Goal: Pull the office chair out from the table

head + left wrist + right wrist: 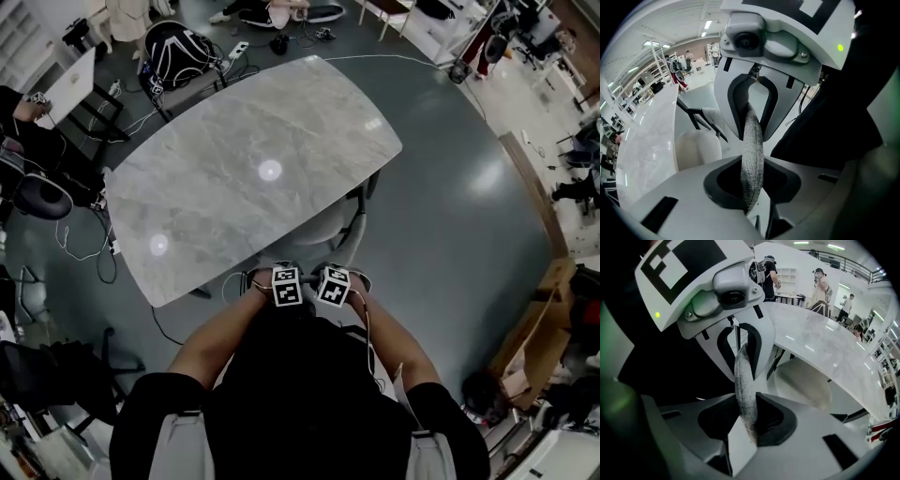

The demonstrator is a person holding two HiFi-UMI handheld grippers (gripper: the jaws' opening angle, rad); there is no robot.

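Left gripper (751, 183) and right gripper (747, 417) side by side, each clamped on backrest rim (753, 136) of office chair (323, 232). Seat seemingly tucked under table (216, 187), ahead of both; pull runs toward person.

The office chair (323, 232) stands on the floor with its pale, rounded seat (696, 147) tucked under the near long edge of the table (253, 169), a grey-white marble slab with rounded corners. The thin grey mesh top edge of the backrest (752, 159) is pinched upright by the left gripper (752, 140) and the right gripper (743, 380), side by side.
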